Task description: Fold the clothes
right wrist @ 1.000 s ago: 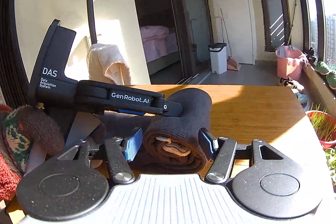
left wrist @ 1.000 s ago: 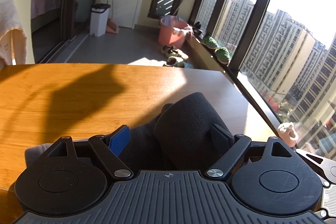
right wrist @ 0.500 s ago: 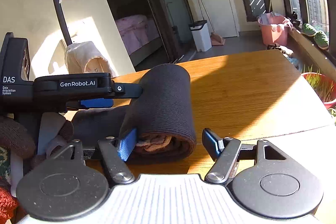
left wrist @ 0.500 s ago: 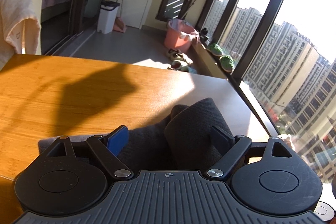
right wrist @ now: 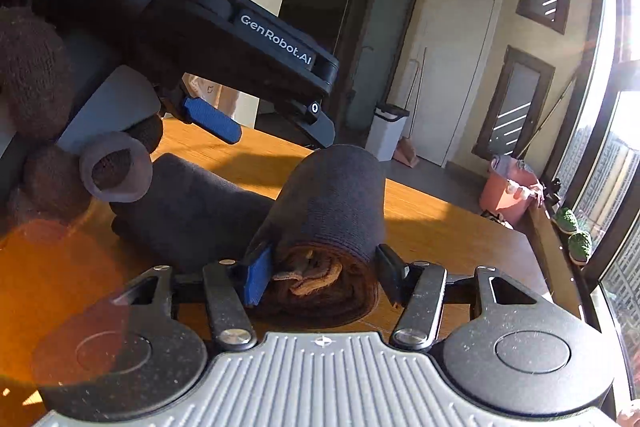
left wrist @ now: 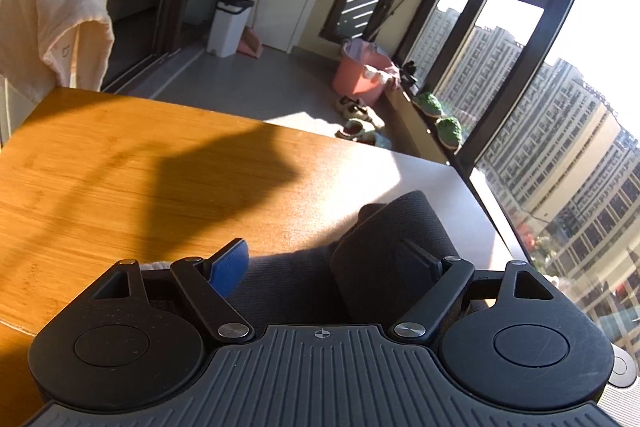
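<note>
On the wooden table [right wrist: 432,227], dark rolled garment [right wrist: 336,195], right gripper [right wrist: 320,273] clamping its end; left gripper [left wrist: 324,263] wide apart.

The desk [left wrist: 100,163] is a wooden top with a warm orange grain, partly sunlit and partly crossed by a broad dark shadow, its far right part paler in the glare. On it lies a dark garment [right wrist: 192,211], one end wound into a thick roll [right wrist: 332,195] near the desk's window-side edge, with the flatter rest spread beside the roll.
</note>
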A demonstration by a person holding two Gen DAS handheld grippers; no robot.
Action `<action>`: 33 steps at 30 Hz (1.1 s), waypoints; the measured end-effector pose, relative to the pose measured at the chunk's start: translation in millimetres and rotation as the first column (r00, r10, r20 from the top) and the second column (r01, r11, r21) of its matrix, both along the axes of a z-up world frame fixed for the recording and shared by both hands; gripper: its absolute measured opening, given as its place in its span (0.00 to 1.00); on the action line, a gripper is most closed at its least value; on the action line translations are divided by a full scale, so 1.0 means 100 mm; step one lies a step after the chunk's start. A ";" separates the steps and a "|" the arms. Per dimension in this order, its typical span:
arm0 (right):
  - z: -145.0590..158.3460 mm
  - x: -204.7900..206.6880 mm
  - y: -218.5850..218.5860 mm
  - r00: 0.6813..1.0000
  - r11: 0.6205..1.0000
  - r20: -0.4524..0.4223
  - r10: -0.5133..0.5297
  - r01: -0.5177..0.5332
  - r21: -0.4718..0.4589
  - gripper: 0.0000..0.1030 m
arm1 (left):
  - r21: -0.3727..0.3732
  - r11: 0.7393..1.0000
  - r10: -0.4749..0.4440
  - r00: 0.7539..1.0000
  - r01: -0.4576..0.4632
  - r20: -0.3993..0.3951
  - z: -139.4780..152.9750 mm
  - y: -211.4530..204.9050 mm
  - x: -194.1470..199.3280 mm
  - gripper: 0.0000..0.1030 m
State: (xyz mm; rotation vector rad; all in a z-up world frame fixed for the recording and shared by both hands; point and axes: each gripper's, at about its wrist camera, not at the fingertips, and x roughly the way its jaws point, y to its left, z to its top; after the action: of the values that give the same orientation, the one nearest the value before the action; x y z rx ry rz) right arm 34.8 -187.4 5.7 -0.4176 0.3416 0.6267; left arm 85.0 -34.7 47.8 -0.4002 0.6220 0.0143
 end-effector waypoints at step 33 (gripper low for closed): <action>-0.08 -0.12 0.27 0.992 0.988 0.068 0.110 -0.102 -0.118 0.46 | 0.039 0.999 0.017 0.998 -0.019 0.055 0.22 0.24 -0.19 0.91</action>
State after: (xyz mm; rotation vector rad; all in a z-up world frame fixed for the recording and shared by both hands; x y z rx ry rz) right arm 23.2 -160.6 -2.3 -0.5704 0.2865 0.6955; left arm 65.8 -10.7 69.9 -0.3664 0.5631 0.0330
